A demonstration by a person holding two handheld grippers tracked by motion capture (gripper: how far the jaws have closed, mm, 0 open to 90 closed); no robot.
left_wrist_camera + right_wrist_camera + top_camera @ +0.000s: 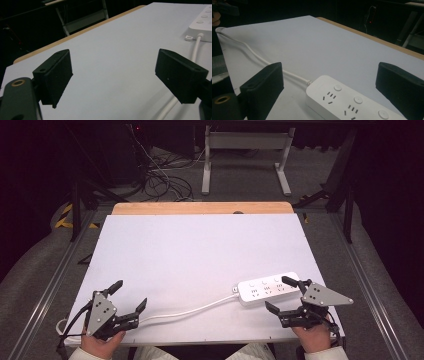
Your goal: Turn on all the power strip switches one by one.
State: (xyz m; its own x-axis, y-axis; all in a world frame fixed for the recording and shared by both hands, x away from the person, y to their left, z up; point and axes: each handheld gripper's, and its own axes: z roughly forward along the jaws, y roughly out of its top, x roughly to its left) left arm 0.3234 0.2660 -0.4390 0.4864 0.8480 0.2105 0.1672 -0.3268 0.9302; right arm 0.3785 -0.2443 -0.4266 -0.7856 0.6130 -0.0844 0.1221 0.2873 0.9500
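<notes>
Power strip [267, 290], white with three socket groups and buttons, lies flat on the white table [200, 250] near its front right corner. Its long axis runs left to right, tilted slightly away at the right end, and its white cord [190, 312] trails from the left end toward the front left edge. Right gripper [283, 294] sits just in front of the strip's right end, jaws spread wide with the strip between them but not pressed. Left gripper [132, 294] hovers at the front left, jaws also wide apart and empty, beside the cord. The right hand is clearly nearer; a grasp across the strip's short width looks the likely next move.
</notes>
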